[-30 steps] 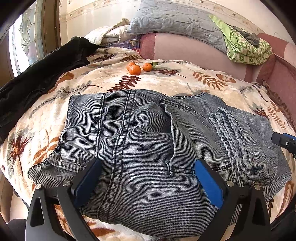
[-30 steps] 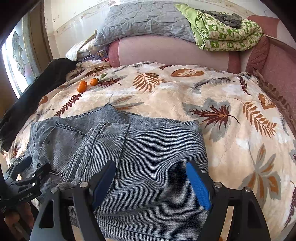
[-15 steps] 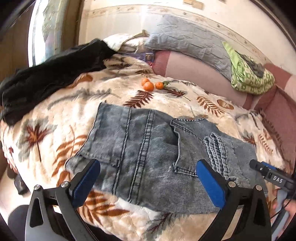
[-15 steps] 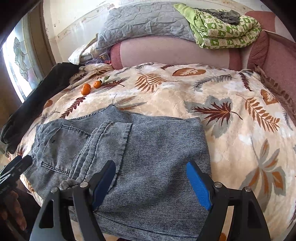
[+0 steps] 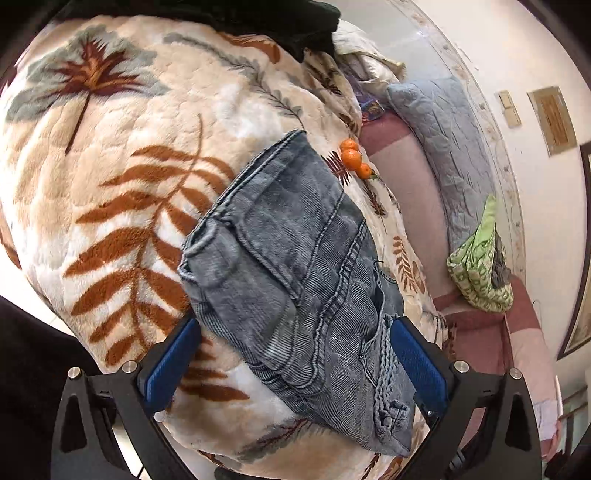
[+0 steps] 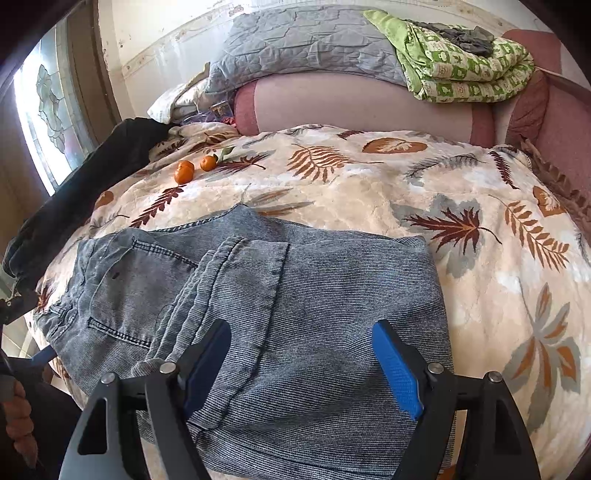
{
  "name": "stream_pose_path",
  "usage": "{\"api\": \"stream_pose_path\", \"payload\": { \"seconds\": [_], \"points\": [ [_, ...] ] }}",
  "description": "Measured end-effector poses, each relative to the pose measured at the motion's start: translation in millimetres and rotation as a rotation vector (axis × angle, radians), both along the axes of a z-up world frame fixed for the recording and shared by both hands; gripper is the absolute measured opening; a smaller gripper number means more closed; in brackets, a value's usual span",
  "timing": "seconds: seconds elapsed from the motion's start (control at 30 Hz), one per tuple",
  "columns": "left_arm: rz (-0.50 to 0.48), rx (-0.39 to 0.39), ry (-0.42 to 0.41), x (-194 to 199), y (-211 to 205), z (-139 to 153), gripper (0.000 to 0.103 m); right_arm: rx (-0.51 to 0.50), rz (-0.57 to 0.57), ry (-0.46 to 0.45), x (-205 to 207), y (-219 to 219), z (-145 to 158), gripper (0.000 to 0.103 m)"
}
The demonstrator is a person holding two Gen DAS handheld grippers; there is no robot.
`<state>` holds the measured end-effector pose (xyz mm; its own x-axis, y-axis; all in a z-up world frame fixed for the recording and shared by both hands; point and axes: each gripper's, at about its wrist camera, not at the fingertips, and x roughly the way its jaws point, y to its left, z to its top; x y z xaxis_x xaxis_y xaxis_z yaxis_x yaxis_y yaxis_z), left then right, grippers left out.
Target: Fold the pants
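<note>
Both the left gripper and right gripper hover spread and empty over the soft, probably weighty pants; pinch the thick waistband edge just ahead.

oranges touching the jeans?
Apart. Right wrist view: the oranges sit farther up the blanket, with patterned blanket showing between them and the jeans.

The black garment runs off the top edge; the pants' near edge hides behind the right gripper.
</note>
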<state>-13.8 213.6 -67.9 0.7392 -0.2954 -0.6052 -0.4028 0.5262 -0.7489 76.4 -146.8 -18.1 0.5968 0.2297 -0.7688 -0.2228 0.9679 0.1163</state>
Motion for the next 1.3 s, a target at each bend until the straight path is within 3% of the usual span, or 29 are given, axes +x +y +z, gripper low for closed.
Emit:
{"api": "stream_pose_path", "payload": {
  "seconds": [0.17,0.2,0.27,0.33,0.4,0.5,0.63,0.77,0.87,0.97,1.17,1.23,1.3],
  "points": [
    [0.007,0.024,-0.012,7,-2,5,0.101,0.020,-0.017,0.011,3,-5,-2,0.081],
    [0.012,0.025,-0.016,11,-2,7,0.094,0.028,-0.015,0.016,4,-5,-2,0.081],
    [0.012,0.037,0.008,21,0,7,0.070,0.026,-0.007,0.012,3,-3,-1,0.081],
    [-0.003,0.090,0.039,27,-2,7,0.031,0.018,-0.003,0.003,3,-3,0,0.081],
    [-0.005,0.126,0.053,27,-1,5,0.021,0.027,-0.007,0.000,3,-4,1,0.081],
    [-0.014,0.143,0.041,25,-1,3,0.019,0.066,-0.012,0.029,6,-9,2,0.081],
    [-0.028,0.217,0.014,23,-10,15,0.016,0.194,0.015,0.116,12,-5,7,0.081],
    [-0.062,0.321,-0.036,25,-23,33,0.016,0.390,0.118,0.239,21,16,17,0.081],
    [-0.066,0.327,-0.036,27,-23,31,0.016,0.577,0.180,0.375,34,37,3,0.082],
    [-0.064,0.285,-0.010,27,-15,20,0.016,0.588,0.135,0.591,50,56,-48,0.083],
    [-0.069,0.302,-0.021,27,-18,24,0.016,0.672,0.145,0.559,57,59,-10,0.083],
    [-0.069,0.307,-0.020,27,-19,26,0.016,0.717,0.172,0.599,62,74,-17,0.084],
    [-0.071,0.316,-0.022,28,-21,29,0.016,0.700,0.166,0.705,71,92,-52,0.086]
  ]
}}
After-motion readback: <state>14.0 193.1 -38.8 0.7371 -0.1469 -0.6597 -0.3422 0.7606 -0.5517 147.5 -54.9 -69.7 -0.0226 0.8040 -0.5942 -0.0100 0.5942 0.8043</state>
